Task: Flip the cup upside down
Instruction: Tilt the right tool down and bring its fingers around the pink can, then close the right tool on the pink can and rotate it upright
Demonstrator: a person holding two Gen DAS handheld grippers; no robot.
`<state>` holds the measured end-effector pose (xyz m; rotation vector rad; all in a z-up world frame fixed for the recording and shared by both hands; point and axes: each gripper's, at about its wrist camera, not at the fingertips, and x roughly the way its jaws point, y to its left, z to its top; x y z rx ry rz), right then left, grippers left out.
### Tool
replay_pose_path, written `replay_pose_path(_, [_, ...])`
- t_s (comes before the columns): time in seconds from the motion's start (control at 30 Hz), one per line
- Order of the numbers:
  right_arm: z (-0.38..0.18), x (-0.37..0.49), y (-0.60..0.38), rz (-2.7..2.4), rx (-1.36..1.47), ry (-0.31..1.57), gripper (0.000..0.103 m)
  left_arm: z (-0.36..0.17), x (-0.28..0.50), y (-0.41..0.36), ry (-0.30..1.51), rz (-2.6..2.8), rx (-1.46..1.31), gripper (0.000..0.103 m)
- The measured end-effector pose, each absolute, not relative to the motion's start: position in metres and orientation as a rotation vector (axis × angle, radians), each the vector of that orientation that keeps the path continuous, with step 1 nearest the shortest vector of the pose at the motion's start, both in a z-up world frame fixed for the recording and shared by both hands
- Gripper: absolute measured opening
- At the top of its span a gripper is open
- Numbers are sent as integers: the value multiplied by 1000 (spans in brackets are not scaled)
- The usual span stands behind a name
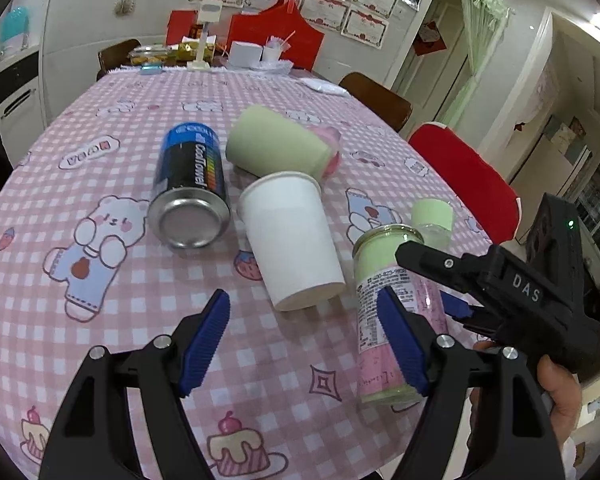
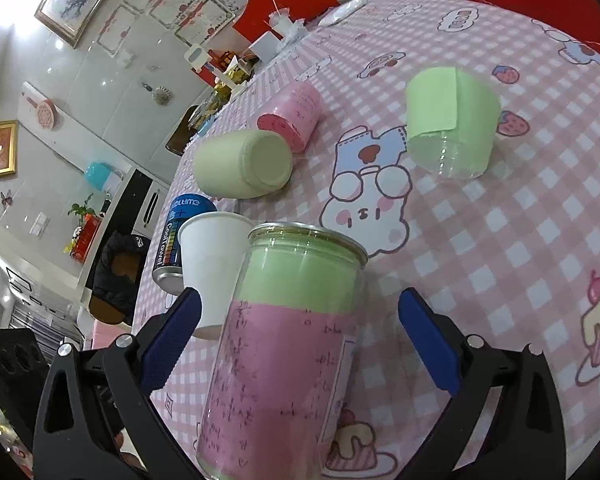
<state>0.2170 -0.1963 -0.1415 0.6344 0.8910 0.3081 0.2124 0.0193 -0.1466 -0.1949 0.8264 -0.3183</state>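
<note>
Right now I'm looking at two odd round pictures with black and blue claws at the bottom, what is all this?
Those claws are hand-held grippers, one per hand, each with a fisheye camera looking along its fingers. The left gripper is open and empty, facing a white paper cup standing upright. The right gripper is open around a tall clear can with green and pink paper, gripping nothing yet. Also on the pink checked tablecloth: a blue CoolTowel can, a pale green cup on its side, and a green-wrapped clear cup.

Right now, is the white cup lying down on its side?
No, the white cup stands upright on the checked tablecloth, open mouth up, between the blue can and the tall jar.
</note>
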Motion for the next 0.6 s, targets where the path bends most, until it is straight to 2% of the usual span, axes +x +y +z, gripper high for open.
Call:
replay_pose_path(0.03, [-141,218,-195,315,633,893,94,-148,214,20,826,-323,-195,75])
replay_pose_path(0.1, [-142,221,-192,325,621,905,81,-150,217,21,831,-330,-197,75])
replay_pose_path(0.2, [-147,225,-191,341,627,930,71,-153,221,24,835,-332,-210,75])
replay_pose_path(0.6, [-119,210,-184,367,509,834,69,-153,219,16,801,-296,-206,75])
